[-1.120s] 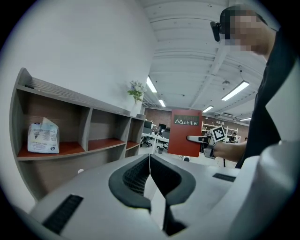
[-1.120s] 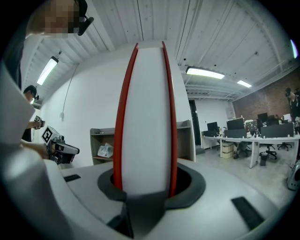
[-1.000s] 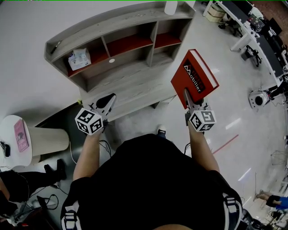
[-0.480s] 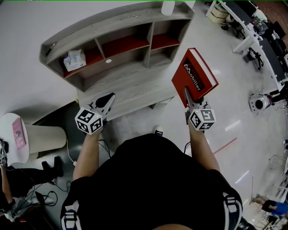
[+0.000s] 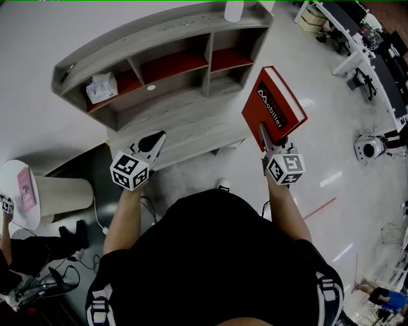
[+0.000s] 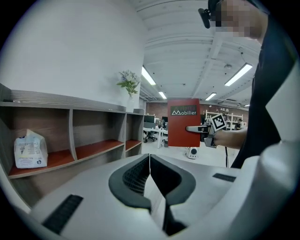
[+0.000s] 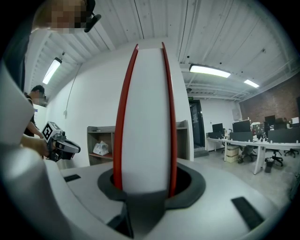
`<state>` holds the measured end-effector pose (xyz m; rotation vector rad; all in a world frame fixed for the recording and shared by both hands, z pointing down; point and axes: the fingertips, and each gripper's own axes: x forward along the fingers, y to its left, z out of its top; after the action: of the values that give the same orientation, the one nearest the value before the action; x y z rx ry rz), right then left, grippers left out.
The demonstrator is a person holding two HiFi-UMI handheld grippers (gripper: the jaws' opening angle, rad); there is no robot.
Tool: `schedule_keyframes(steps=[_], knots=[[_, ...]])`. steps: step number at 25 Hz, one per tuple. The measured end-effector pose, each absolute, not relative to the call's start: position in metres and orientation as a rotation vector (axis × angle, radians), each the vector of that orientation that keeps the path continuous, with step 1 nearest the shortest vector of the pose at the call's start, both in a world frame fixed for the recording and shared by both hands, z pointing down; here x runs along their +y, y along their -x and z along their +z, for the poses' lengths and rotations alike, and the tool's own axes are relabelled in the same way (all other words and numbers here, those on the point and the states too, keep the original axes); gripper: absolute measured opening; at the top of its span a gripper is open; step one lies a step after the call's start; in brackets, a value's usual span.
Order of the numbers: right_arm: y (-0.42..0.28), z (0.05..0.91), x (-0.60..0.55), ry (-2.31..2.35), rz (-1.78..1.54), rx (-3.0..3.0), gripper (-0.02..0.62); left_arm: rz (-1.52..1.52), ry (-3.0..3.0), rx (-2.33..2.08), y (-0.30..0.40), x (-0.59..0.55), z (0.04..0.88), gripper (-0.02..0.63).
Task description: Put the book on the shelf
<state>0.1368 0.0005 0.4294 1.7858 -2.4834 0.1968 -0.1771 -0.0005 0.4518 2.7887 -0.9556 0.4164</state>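
Observation:
A red hardback book (image 5: 274, 107) with white lettering stands upright in my right gripper (image 5: 264, 132), which is shut on its lower edge. It hangs in the air in front of the right end of the grey wooden shelf (image 5: 172, 38). In the right gripper view the book's white page edge (image 7: 144, 117) fills the gap between the jaws. My left gripper (image 5: 153, 141) is shut on nothing and hovers before the shelf's low front board. The left gripper view shows the book (image 6: 183, 123) at its right and the shelf's red-floored compartments (image 6: 93, 149) at its left.
A tissue packet (image 5: 102, 87) lies in the shelf's left compartment, and a white vase (image 5: 233, 9) with a plant (image 6: 129, 84) stands on top. A round white table (image 5: 13, 175) stands at the left. Office desks (image 5: 363, 44) and a small white machine (image 5: 368, 146) are at the right.
The shelf has slid slightly left in the head view as the person shifts. My left gripper has moved a little right. The book stays gripped the same way.

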Motion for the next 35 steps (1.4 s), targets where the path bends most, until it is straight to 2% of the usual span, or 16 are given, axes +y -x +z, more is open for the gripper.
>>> schedule_keyframes(steps=[22, 29, 35], knots=[[-0.185, 0.438, -0.062, -1.709, 0.21, -2.542, 0.167, 0.446, -2.762, -1.017, 0.126, -0.045, 0.452, 0.021], [-0.229, 0.422, -0.07, -1.684, 0.21, -2.573, 0.167, 0.454, -2.761, -1.042, 0.077, -0.047, 0.433, 0.021], [-0.227, 0.437, -0.082, -1.669, 0.201, -2.576, 0.169, 0.45, -2.757, -1.057, 0.08, -0.056, 0.448, 0.021]])
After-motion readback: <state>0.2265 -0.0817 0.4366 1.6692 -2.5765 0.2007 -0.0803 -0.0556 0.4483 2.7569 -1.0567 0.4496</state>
